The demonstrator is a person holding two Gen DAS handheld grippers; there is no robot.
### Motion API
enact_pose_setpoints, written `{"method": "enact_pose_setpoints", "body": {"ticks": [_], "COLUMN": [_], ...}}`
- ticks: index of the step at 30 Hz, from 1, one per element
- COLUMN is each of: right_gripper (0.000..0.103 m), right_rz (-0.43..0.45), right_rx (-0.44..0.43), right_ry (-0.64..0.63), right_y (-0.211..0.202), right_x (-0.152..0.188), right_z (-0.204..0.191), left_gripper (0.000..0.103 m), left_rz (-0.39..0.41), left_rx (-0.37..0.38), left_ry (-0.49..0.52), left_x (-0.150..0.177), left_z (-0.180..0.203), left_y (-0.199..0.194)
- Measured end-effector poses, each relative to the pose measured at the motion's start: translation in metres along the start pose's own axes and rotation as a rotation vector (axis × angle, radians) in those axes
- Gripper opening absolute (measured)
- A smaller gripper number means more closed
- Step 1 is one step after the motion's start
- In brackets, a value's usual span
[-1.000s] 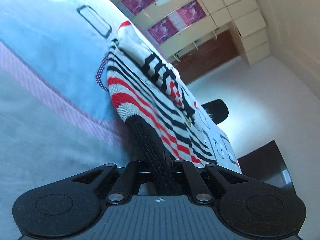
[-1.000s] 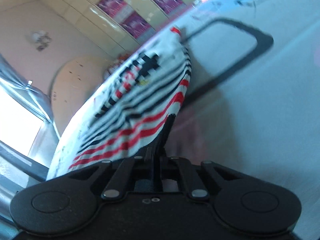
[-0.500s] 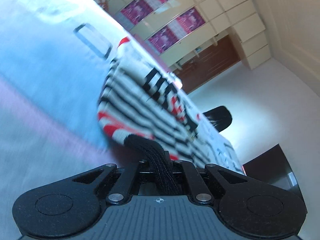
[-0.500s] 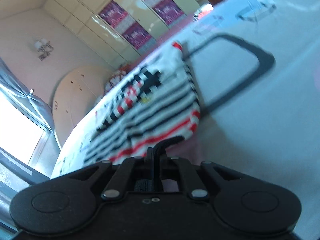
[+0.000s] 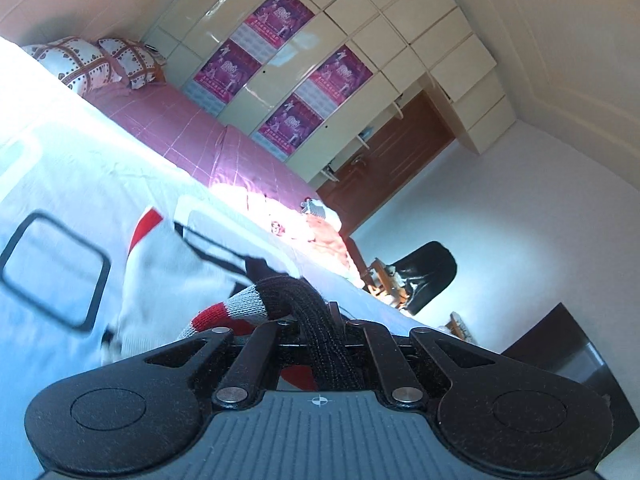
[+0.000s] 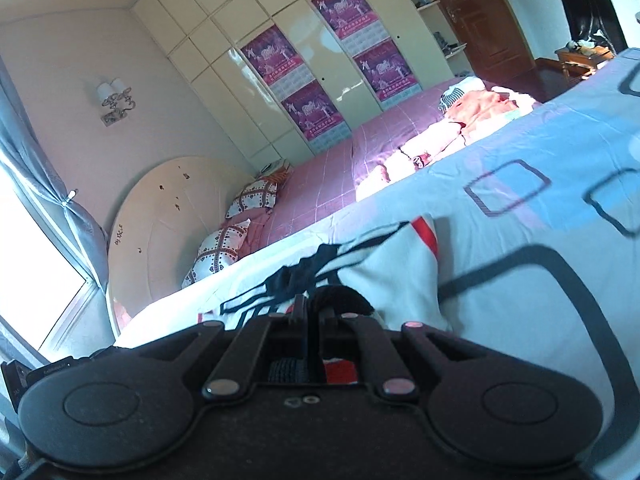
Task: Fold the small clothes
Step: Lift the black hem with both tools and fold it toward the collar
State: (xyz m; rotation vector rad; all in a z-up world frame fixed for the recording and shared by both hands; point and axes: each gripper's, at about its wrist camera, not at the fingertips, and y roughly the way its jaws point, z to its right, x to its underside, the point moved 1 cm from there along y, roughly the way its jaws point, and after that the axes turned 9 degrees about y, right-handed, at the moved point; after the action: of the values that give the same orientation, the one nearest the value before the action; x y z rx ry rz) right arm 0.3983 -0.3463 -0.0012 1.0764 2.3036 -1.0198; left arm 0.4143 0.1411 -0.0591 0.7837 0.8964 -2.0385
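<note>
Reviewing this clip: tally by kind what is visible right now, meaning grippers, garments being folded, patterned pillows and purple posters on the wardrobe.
Grippers: 2, left gripper and right gripper, both shut on the sweater
Striped sweater: 1
Patterned pillows: 2
Purple posters: 4
Total: 9

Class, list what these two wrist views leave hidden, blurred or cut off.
- Left view: the left gripper body covers the sweater hem; the near part is blurred.
- Right view: the right gripper hides the pinched edge.
- Both views: the posters' print is too small.
</note>
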Motion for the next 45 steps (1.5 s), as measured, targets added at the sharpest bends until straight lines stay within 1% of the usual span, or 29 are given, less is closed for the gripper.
{"method": "enact_pose_setpoints", "body": {"ticks": [3, 6, 8, 13, 14, 15, 16, 17, 19, 20, 21, 22, 23, 24, 26, 27, 29, 31, 33, 34, 35, 36, 37, 38, 39, 41, 43, 45], "right_gripper": [0.006, 0.006, 0.006, 0.006, 0.007, 0.011, 0.018, 0.022, 0.036, 0.039, 0.041, 0.041, 0.041, 0.041, 0.041, 0.042, 0.042, 0.042, 0.042, 0.042, 0.041, 0.038, 0.027, 0.017, 0.005, 0.004, 0.004, 0.004], "right_rz": [-0.034, -0.064, -0.088, -0.163, -0.181, -0.19, -0.177, -0.147, -0.105, -0.09, -0.078, -0.074, -0.081, -0.089, -0.093, -0.09, -0.095, -0.115, -0.145, -0.157, -0.171, -0.183, -0.194, -0.189, -0.188, -0.177, -0.138, -0.113], "right_rx": [-0.014, -0.029, -0.046, -0.021, -0.02, -0.011, 0.009, 0.032, 0.023, 0.018, 0.014, 0.014, 0.016, 0.016, 0.016, 0.014, 0.033, 0.048, 0.071, 0.078, 0.087, 0.104, 0.138, 0.164, 0.172, 0.19, 0.192, 0.194], "right_ry": [0.009, 0.042, 0.074, 0.135, 0.163, 0.187, 0.186, 0.175, 0.152, 0.134, 0.105, 0.078, 0.054, 0.04, 0.019, 0.009, -0.035, -0.079, -0.12, -0.14, -0.168, -0.196, -0.244, -0.292, -0.331, -0.356, -0.343, -0.337], "right_y": [0.046, 0.088, 0.114, 0.186, 0.2, 0.215, 0.222, 0.224, 0.218, 0.211, 0.206, 0.202, 0.2, 0.2, 0.199, 0.198, 0.205, 0.214, 0.223, 0.227, 0.231, 0.236, 0.241, 0.243, 0.245, 0.244, 0.234, 0.223], "right_x": [-0.03, -0.05, -0.059, -0.067, -0.068, -0.068, -0.069, -0.07, -0.07, -0.071, -0.07, -0.069, -0.071, -0.07, -0.069, -0.069, -0.071, -0.072, -0.069, -0.067, -0.064, -0.061, -0.057, -0.054, -0.051, -0.051, -0.054, -0.056], "right_z": [0.008, 0.023, 0.035, 0.066, 0.074, 0.084, 0.089, 0.092, 0.093, 0.093, 0.092, 0.09, 0.09, 0.089, 0.088, 0.087, 0.084, 0.081, 0.078, 0.075, 0.072, 0.069, 0.065, 0.06, 0.054, 0.048, 0.042, 0.043], "left_gripper": [0.003, 0.004, 0.003, 0.004, 0.004, 0.004, 0.008, 0.012, 0.023, 0.047, 0.071, 0.079, 0.083, 0.083, 0.083, 0.083, 0.082, 0.073, 0.05, 0.045, 0.04, 0.038, 0.032, 0.02, 0.005, 0.005, 0.005, 0.005], "left_rz": [-0.029, -0.06, -0.084, -0.161, -0.165, -0.16, -0.154, -0.143, -0.105, -0.081, -0.045, -0.015, -0.003, 0.0, -0.008, -0.03, -0.096, -0.163, -0.225, -0.251, -0.255, -0.252, -0.251, -0.244, -0.228, -0.189, -0.149, -0.121], "left_rx": [-0.031, -0.066, -0.095, -0.155, -0.175, -0.193, -0.202, -0.204, -0.2, -0.201, -0.186, -0.18, -0.195, -0.208, -0.202, -0.216, -0.272, -0.289, -0.31, -0.321, -0.342, -0.348, -0.355, -0.355, -0.347, -0.347, -0.34, -0.357], "left_ry": [0.004, -0.008, -0.023, -0.047, -0.047, -0.045, -0.052, -0.057, -0.03, -0.019, -0.019, -0.013, 0.001, 0.008, 0.01, 0.032, 0.11, 0.169, 0.201, 0.216, 0.252, 0.275, 0.287, 0.296, 0.299, 0.299, 0.293, 0.305], "left_x": [-0.021, -0.035, -0.039, -0.036, -0.033, -0.029, -0.026, -0.022, -0.017, -0.017, -0.017, -0.018, -0.021, -0.023, -0.028, -0.03, -0.034, -0.035, -0.031, -0.028, -0.025, -0.024, -0.023, -0.022, -0.023, -0.022, -0.019, -0.016], "left_z": [-0.011, -0.026, -0.039, -0.073, -0.08, -0.084, -0.088, -0.088, -0.084, -0.084, -0.083, -0.084, -0.084, -0.084, -0.089, -0.089, -0.088, -0.086, -0.085, -0.085, -0.083, -0.079, -0.078, -0.076, -0.074, -0.069, -0.064, -0.061], "left_y": [0.041, 0.077, 0.1, 0.157, 0.169, 0.177, 0.184, 0.187, 0.184, 0.182, 0.177, 0.172, 0.169, 0.168, 0.166, 0.166, 0.171, 0.178, 0.184, 0.187, 0.188, 0.186, 0.185, 0.184, 0.18, 0.17, 0.156, 0.143]}}
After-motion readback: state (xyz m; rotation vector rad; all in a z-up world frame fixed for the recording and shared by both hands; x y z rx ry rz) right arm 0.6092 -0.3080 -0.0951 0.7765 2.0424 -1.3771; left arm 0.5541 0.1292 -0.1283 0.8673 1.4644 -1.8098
